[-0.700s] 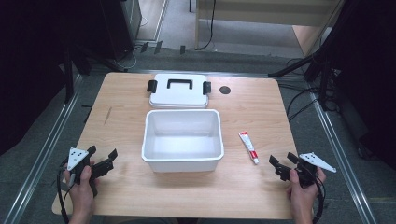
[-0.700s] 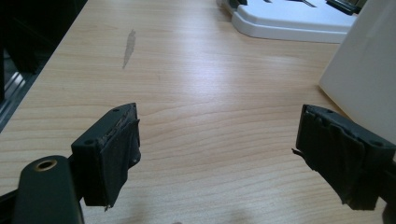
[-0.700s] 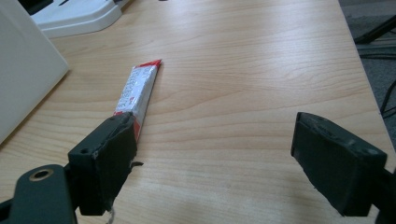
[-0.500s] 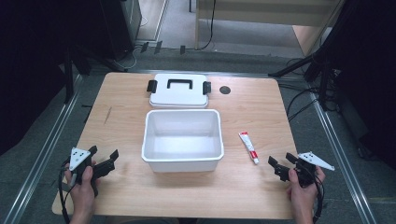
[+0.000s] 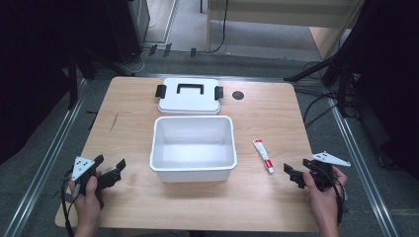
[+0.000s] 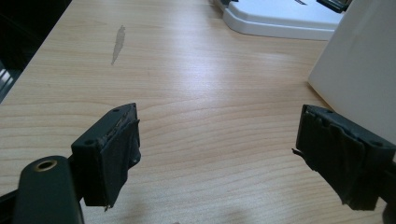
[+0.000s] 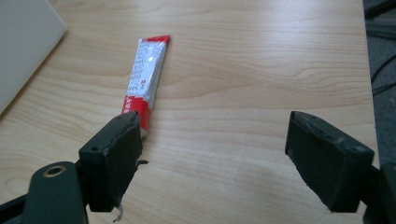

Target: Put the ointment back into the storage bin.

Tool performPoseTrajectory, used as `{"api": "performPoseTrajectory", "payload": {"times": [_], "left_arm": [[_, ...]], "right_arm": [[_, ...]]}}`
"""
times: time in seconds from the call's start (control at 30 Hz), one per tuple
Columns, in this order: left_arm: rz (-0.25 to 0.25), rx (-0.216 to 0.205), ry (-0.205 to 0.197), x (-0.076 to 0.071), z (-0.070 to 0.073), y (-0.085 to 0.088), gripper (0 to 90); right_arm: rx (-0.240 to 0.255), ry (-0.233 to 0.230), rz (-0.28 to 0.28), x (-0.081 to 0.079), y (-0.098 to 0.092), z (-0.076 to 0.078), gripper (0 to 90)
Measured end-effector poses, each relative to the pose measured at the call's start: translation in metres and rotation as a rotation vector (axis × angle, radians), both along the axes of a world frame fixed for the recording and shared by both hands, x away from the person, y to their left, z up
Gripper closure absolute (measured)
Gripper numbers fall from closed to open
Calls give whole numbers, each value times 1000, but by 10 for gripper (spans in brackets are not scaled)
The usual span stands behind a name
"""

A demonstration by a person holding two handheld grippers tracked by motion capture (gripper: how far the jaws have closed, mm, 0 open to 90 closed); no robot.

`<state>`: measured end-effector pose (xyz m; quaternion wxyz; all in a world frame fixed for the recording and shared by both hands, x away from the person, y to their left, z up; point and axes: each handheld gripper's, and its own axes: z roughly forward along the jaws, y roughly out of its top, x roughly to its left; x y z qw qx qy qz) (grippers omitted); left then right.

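Observation:
A white open box stands at the middle of the wooden table. Behind it lies its white lid with a black handle and black clips. A red and white tube lies to the right of the box; in the right gripper view the tube sits just beyond the left jaw. My right gripper is open, low at the table's front right, a little short of the tube. At the front left my left gripper is open and holds nothing, with the box wall to its right.
A small dark round hole sits in the table near the back right. A pale scuff mark shows on the wood at the left. Metal rails run along both sides of the table, and cables lie on the floor at the right.
Both grippers stay about where they were; the right one has edged slightly towards the tube. Nothing was taken hold of.

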<state>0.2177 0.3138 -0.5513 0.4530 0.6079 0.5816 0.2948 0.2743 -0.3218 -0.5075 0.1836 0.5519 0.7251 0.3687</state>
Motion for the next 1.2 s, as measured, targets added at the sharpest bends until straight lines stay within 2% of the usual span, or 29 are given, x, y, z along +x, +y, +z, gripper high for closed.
{"api": "performPoseTrajectory", "payload": {"times": [0.03, 0.07, 0.13, 0.17, 0.2, 0.23, 0.33, 0.37, 0.4, 0.47, 0.6, 0.67, 0.77, 0.8, 0.9, 0.93, 0.97, 1.07, 1.2], "left_arm": [[0, 0, 0, 0, 0, 0, 144], [8, -2, 0, 0, 0, 0, 144], [13, -5, 2, 0, 0, 0, 143], [12, -7, 3, 0, 0, 1, 143], [14, -11, 4, 1, 0, 1, 142], [15, -10, 5, 1, 0, 1, 143], [14, -10, 11, 1, 0, 1, 142], [14, -14, 12, 1, 0, 1, 143], [15, -17, 13, 1, 0, 1, 143], [14, -17, 17, 2, 0, 2, 143], [17, -20, 21, 2, 0, 2, 143], [17, -21, 21, 2, 0, 2, 143], [16, -23, 22, 2, 0, 2, 143], [16, -23, 24, 2, 0, 2, 143], [12, -22, 27, 3, 0, 2, 143], [12, -23, 27, 3, 0, 2, 143], [10, -23, 28, 3, 0, 2, 143], [8, -23, 28, 3, 0, 2, 143], [4, -25, 30, 3, 0, 3, 143]], "right_arm": [[0, 0, 0, 0, 0, 0, 192], [-21, 54, 32, 5, 3, 7, 198], [-53, 130, 43, 11, 7, 13, 199], [-53, 130, 43, 11, 7, 13, 199], [-59, 154, 55, 14, 9, 15, 195], [-75, 208, 71, 19, 14, 19, 193], [-128, 295, 81, 29, 24, 26, 189], [-167, 370, 87, 36, 34, 29, 188], [-167, 370, 87, 36, 34, 29, 188], [-214, 432, 78, 42, 43, 30, 201], [-265, 533, 105, 58, 64, 30, 211], [-260, 543, 107, 62, 67, 30, 241], [-270, 551, 102, 71, 73, 29, 410], [-260, 554, 93, 73, 76, 29, 441], [-245, 608, 82, 81, 84, 28, 478], [-257, 625, 77, 84, 87, 28, 484], [-290, 624, 84, 89, 93, 27, 484], [-317, 629, 87, 93, 98, 26, 486], [-353, 663, 86, 100, 107, 21, 514]]}}
